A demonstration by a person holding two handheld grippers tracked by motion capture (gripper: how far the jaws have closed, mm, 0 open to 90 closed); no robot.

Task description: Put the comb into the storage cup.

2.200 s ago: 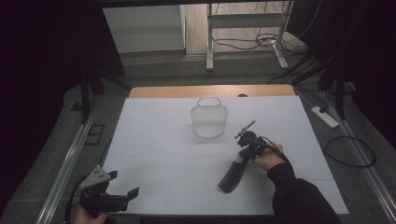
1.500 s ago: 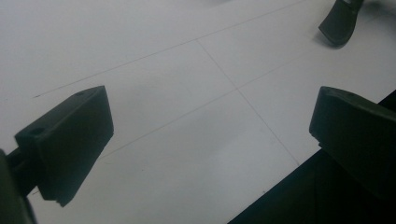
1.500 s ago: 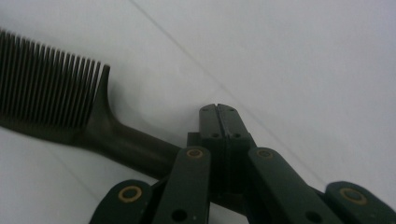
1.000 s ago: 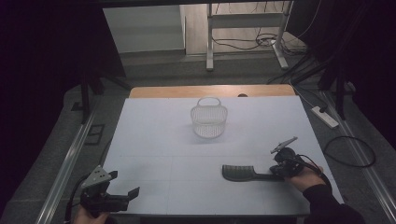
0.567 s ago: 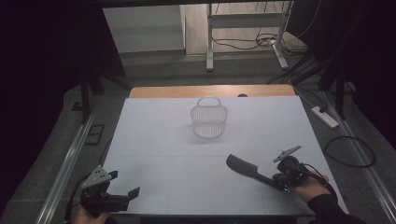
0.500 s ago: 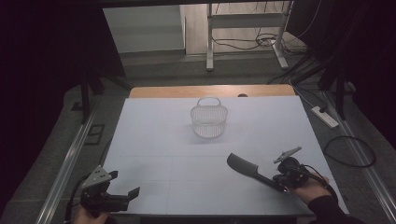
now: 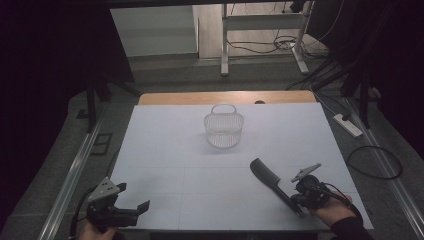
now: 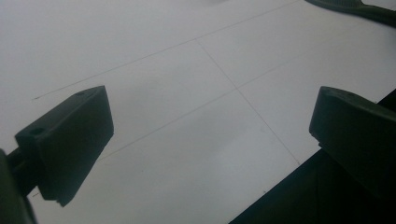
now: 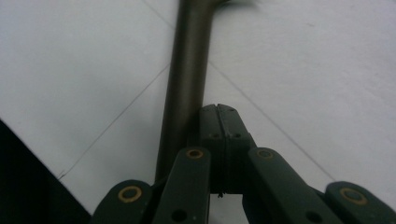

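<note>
Two things lie on the white table top (image 7: 165,150). One is a see-through mesh basket (image 7: 223,131), upright with its handle up, at mid-table towards the far side. The other is a black spatula (image 7: 270,180) lying flat at the near right. The basket is well apart from both tongs and nothing sits btwn it and the spatula. A strip of bare wood (image 7: 200,97) shows at the far edge. On the floor to the right are a white power strip (image 7: 348,125) and a loose cable loop (image 7: 375,162).

The spatula runs diagonally, blade pointing far-left and handle end near the front edge by the right gripper (image 7: 299,201).

In the right gripper view the jaws (image 9: 218,109) are pressed tight together w/ nothing btwn them. The spatula handle (image 9: 187,79) runs just beside them on their left, close enough that I can't tell if it touches. The right hand (image 7: 330,212) comes in low from the near right corner, w/ the gripper aimed along the handle towards far-left.

The left gripper (image 7: 142,206) sits at the near left corner, held low over the front edge by the left hand (image 7: 95,231), pointing right. In its own view the jaws (image 8: 210,121) stand wide apart over bare sheet, holding nothing. The spatula (image 8: 355,7) shows far off at the top right.
</note>
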